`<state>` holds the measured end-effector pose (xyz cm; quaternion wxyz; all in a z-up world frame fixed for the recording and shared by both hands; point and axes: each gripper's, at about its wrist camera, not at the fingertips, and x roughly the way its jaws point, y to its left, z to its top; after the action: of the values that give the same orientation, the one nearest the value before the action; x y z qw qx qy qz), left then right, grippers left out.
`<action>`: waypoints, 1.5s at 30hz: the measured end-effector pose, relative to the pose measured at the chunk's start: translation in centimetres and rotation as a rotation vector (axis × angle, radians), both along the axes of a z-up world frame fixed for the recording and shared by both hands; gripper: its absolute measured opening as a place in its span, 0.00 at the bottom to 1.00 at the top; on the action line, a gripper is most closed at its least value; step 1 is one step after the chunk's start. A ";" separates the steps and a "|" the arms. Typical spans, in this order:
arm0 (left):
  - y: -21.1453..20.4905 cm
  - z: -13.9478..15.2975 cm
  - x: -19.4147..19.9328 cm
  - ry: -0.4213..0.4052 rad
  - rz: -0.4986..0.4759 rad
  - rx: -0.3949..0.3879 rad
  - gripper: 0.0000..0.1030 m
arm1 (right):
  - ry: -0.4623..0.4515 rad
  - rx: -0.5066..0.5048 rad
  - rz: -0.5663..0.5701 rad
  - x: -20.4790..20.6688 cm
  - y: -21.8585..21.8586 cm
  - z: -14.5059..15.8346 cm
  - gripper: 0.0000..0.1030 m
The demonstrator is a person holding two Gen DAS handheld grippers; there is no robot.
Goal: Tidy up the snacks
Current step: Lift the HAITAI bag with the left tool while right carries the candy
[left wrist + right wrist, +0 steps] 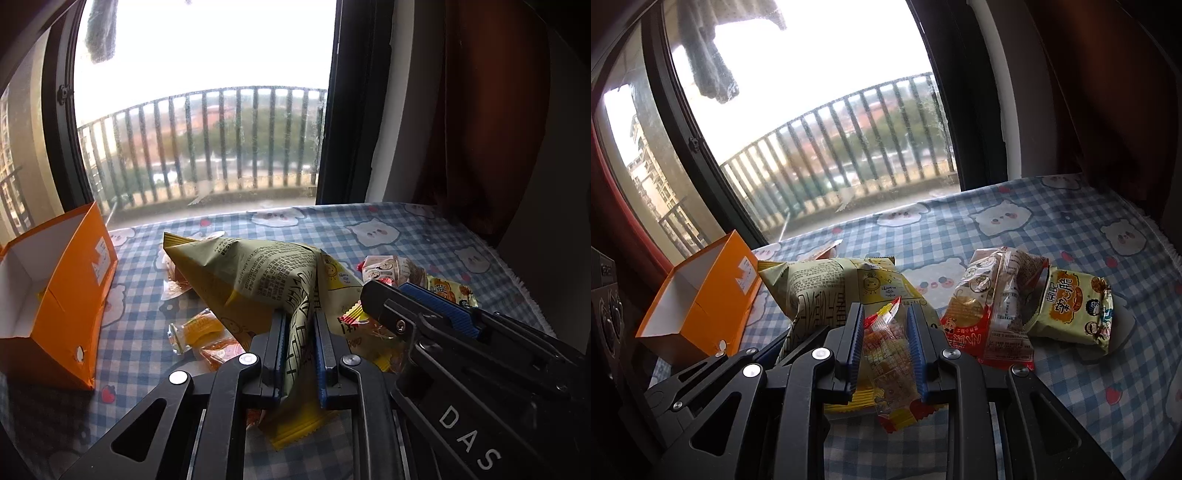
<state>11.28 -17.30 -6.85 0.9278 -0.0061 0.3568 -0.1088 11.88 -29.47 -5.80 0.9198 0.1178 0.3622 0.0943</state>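
My left gripper (298, 332) is shut on a big yellow-green snack bag (255, 273), pinching its crumpled side. The same bag (827, 291) lies left of centre in the right wrist view. My right gripper (885, 325) is shut on a small clear packet with red and yellow edges (890, 365); it also shows in the left wrist view (369, 325), with the right gripper (384, 306) coming in from the right. An open orange box (70, 291) stands at the left, also seen in the right wrist view (713, 295).
The table has a blue checked cloth with bear prints (1052, 229). Two more snack packs lie at the right: a red-and-clear one (993, 306) and a yellow-green one (1075, 310). Small orange sweets (199, 328) lie by the box. A window with a railing (207, 147) is behind.
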 end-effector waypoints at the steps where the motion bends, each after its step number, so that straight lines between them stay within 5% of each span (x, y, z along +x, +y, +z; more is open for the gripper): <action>1: 0.3 0.3 -0.2 -0.006 0.003 -0.001 0.10 | -0.006 -0.001 0.003 -0.1 0.3 0.2 0.26; 21: 8.9 5.6 -3.0 -0.134 0.117 -0.021 0.10 | -0.133 0.001 0.109 -1.6 8.3 5.9 0.26; 26: 11.2 6.8 -3.4 -0.174 0.158 -0.020 0.03 | -0.163 0.008 0.154 -1.6 10.9 7.1 0.26; 35: 13.7 5.3 -3.2 -0.135 0.194 -0.040 0.03 | -0.141 -0.006 0.205 -1.5 14.5 6.5 0.26; 37: 13.6 4.7 -3.3 -0.104 0.192 -0.046 0.13 | -0.119 -0.003 0.212 -1.4 14.6 5.9 0.26; 39: 13.8 4.1 -3.4 -0.072 0.190 -0.061 0.35 | -0.113 -0.019 0.209 -1.6 14.8 5.4 0.26; 41: 13.9 3.7 -3.4 -0.055 0.178 -0.072 0.38 | -0.106 -0.033 0.209 -1.7 14.9 5.0 0.26; 45: 13.7 2.6 -3.5 -0.036 0.190 -0.038 0.61 | -0.097 -0.061 0.195 -2.3 14.9 4.0 0.26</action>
<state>7.77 -3.60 -4.30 0.9399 -0.0557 0.3358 -0.0272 9.55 -14.59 -1.85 0.9258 0.0493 0.3297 0.1780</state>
